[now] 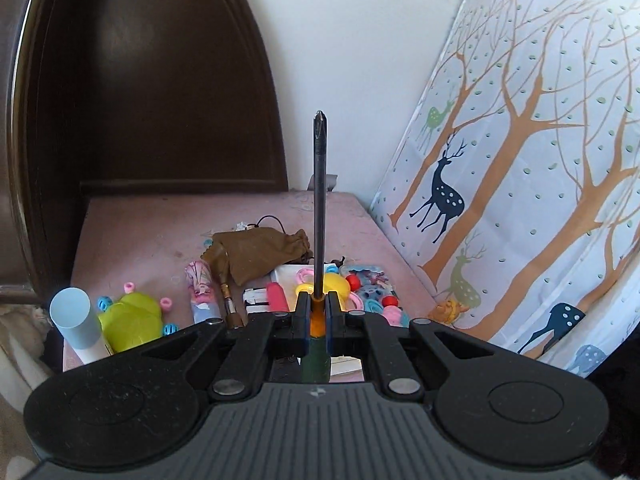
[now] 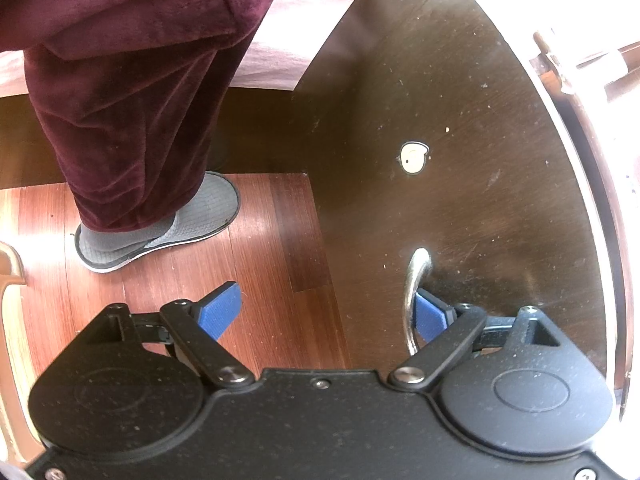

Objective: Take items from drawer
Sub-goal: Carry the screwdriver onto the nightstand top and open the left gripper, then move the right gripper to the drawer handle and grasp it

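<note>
My left gripper is shut on a screwdriver with an orange and green handle; its dark shaft points away from me, above a pink tabletop. My right gripper is open. Its right blue pad sits beside the metal handle of a dark wooden drawer front; its left pad hangs over the wooden floor. The drawer's inside is not in view.
On the pink top lie a brown pouch, a green toy, a white-blue tube, a pink tube and several small toys. A dark headboard stands behind, a deer-print curtain to the right. A person's leg and slipper stand on the floor.
</note>
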`<state>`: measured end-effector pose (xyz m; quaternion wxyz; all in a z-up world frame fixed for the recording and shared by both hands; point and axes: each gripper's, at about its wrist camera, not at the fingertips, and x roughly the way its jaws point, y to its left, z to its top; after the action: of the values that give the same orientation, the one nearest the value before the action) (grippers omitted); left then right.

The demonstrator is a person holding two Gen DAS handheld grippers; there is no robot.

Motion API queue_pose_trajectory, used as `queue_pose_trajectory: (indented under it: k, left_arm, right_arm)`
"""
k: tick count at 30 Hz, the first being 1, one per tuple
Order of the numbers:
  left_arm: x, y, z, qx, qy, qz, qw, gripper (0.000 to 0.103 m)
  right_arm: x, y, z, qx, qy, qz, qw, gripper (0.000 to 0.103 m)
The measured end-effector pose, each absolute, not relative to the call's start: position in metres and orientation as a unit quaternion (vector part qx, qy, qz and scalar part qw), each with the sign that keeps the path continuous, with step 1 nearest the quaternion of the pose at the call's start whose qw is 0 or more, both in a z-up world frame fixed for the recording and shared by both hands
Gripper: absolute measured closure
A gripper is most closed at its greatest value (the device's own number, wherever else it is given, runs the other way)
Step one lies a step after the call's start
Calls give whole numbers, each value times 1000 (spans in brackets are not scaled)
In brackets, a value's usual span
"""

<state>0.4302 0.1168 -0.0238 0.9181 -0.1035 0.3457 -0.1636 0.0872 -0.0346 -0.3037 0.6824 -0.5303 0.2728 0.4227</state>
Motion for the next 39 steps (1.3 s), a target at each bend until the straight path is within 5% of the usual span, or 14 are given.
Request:
queue_pose_trajectory:
  k: [18, 30, 33, 35, 39]
  left_arm:
    - [538, 119, -76, -129, 406, -119, 897, 98]
    - [543, 115, -116, -85, 419, -42, 903, 98]
    - [531, 111, -110, -77, 417, -44, 905, 84]
    - [519, 108, -103, -78, 410, -47, 907, 60]
    - [488, 98, -86, -63, 392, -53, 916, 53]
  right_arm:
    - [86, -31, -300, -526, 272, 424, 685, 10]
    - [85, -32, -297, -525, 268, 428, 685, 10]
    - [85, -32, -296, -525, 269, 427, 685, 10]
    - [85, -32, -296, -525, 271, 425, 686, 10]
    - [86, -30, -296, -526, 273, 423, 685, 10]
